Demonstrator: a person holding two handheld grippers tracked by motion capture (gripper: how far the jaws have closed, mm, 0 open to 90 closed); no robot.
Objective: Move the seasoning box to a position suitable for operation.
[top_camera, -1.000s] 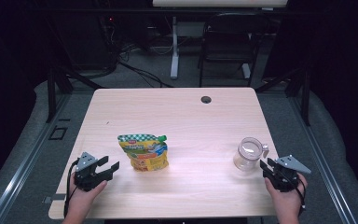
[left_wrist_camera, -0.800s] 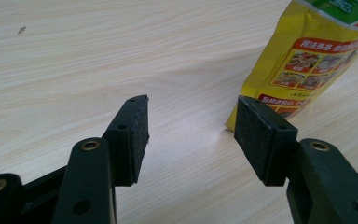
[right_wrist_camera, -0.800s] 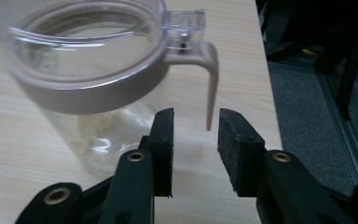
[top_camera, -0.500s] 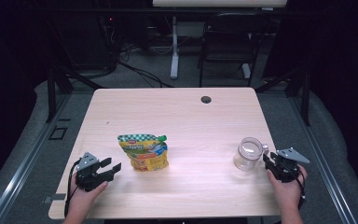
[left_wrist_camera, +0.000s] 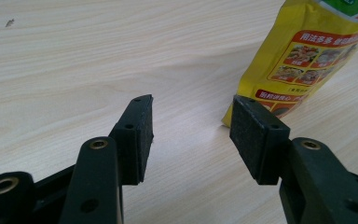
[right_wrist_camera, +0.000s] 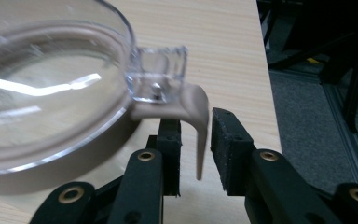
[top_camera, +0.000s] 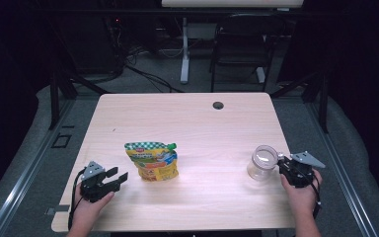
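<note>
A yellow-and-green food pouch (top_camera: 152, 160) stands upright near the table's middle; its lower corner (left_wrist_camera: 307, 51) lies just beyond my left gripper's right jaw. My left gripper (top_camera: 118, 174) rests low at the table's front left, open, with nothing between its jaws (left_wrist_camera: 191, 121); they have just been closing a little. A clear glass jar (top_camera: 262, 162) stands at the front right. My right gripper (top_camera: 280, 163) is at its rim. The jar's beige clasp (right_wrist_camera: 199, 122) hangs between the jaws (right_wrist_camera: 196, 135), which have just been closing; thin gaps remain on both sides.
The wooden table (top_camera: 187, 118) has a black cable hole (top_camera: 218, 105) at its far edge. Its right edge (right_wrist_camera: 261, 60) runs close beside my right gripper, with grey floor beyond. A dark chair (top_camera: 239, 44) and a white table leg (top_camera: 184, 49) stand behind.
My right hand has moved left to the jar's rim, so the clasp now hangs between its jaws. The left hand, pouch and jar have stayed put.
</note>
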